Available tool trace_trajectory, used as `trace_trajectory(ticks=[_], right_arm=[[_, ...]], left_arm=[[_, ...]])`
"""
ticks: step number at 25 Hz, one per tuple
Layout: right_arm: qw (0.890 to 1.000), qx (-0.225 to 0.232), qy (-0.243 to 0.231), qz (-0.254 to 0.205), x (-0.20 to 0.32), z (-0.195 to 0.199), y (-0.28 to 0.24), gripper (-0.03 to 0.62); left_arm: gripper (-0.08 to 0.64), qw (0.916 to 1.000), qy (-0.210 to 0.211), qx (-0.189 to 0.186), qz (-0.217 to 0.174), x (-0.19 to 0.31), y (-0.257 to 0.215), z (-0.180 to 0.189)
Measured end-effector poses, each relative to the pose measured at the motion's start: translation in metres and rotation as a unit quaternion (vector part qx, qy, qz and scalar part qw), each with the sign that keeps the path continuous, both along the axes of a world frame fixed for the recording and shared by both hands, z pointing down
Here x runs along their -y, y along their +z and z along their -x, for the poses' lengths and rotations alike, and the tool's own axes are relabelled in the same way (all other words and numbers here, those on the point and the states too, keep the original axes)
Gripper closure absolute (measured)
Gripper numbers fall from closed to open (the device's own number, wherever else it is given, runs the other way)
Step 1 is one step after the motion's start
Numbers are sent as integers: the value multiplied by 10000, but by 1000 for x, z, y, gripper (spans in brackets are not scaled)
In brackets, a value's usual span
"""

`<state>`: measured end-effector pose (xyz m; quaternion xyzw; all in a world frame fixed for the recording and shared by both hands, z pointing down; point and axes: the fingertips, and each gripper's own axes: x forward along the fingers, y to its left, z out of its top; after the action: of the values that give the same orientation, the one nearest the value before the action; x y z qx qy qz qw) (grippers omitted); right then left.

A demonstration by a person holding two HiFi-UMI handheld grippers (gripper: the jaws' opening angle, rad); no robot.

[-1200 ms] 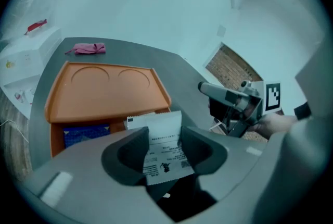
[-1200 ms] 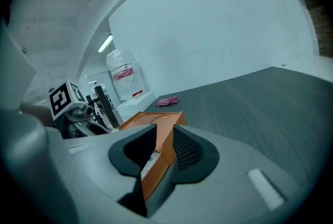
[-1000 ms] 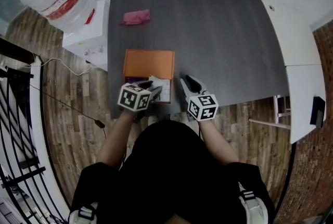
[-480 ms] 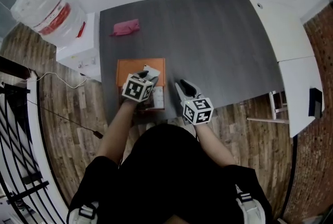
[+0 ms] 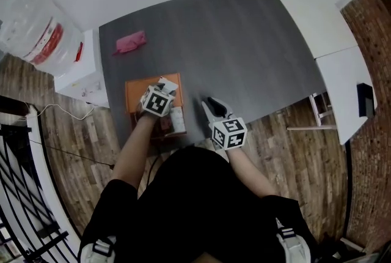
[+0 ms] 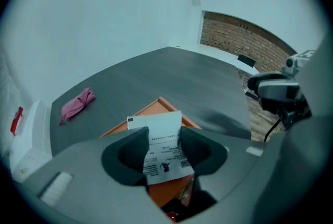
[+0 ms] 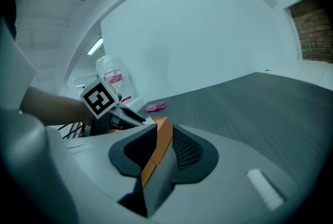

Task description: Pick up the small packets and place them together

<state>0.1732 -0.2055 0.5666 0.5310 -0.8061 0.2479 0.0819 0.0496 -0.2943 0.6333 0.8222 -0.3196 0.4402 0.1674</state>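
Note:
My left gripper [image 5: 164, 87] hangs over the open orange box [image 5: 137, 87] at the table's near left, shut on a white printed packet [image 6: 165, 150] that stands upright between its jaws. Another white packet [image 5: 177, 120] lies in the box's near part. My right gripper [image 5: 209, 104] rests to the right of the box, apart from it. Its jaws are closing with only a narrow gap, and nothing is gripped. Through that gap I see the orange box [image 7: 162, 134], with the left gripper [image 7: 136, 117] beyond it.
The dark grey table [image 5: 244, 41] stretches away to the right. A pink cloth [image 5: 130, 43] lies at its far left. A water bottle [image 5: 33, 29] stands on a white cabinet [image 5: 79, 75] left of the table. A white desk [image 5: 317, 23] adjoins the right side.
My left gripper has carried the white packet from the box's near edge further over the box. The right gripper stays beside the box. The head view has swung.

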Motion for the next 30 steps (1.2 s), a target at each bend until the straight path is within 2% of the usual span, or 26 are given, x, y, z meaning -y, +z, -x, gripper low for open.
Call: trace_trajectory(ticks=[3, 5, 7, 9, 14, 21, 25, 30], right_arm=[[9999, -4, 141, 43, -3, -8, 2, 497], [9998, -16, 183, 61, -5, -10, 3, 499], [9998, -37, 160, 64, -6, -8, 3, 502], [9999, -63, 111, 57, -8, -7, 2, 502], [9999, -91, 40, 24, -7, -3, 0, 502], [9996, -133, -241, -29, -4, 14, -4, 502], [9990, -132, -411, -93, 0, 25, -8, 509], [9972, -159, -734, -58, 0, 47, -7, 509]], left_arm=[[367, 9994, -292, -90, 167, 4, 6, -1], [363, 9990, -383, -166, 147, 9, 7, -5], [354, 9992, -368, -171, 53, 12, 5, -8], [308, 9993, -364, -105, -21, 12, 2, -8], [291, 9979, -315, -519, -224, 8, -14, -16], [299, 9940, -472, -885, -432, -13, -36, 3], [312, 9919, -606, -974, -540, -32, -47, 26], [327, 9888, -827, -1171, -419, -63, -40, 51]])
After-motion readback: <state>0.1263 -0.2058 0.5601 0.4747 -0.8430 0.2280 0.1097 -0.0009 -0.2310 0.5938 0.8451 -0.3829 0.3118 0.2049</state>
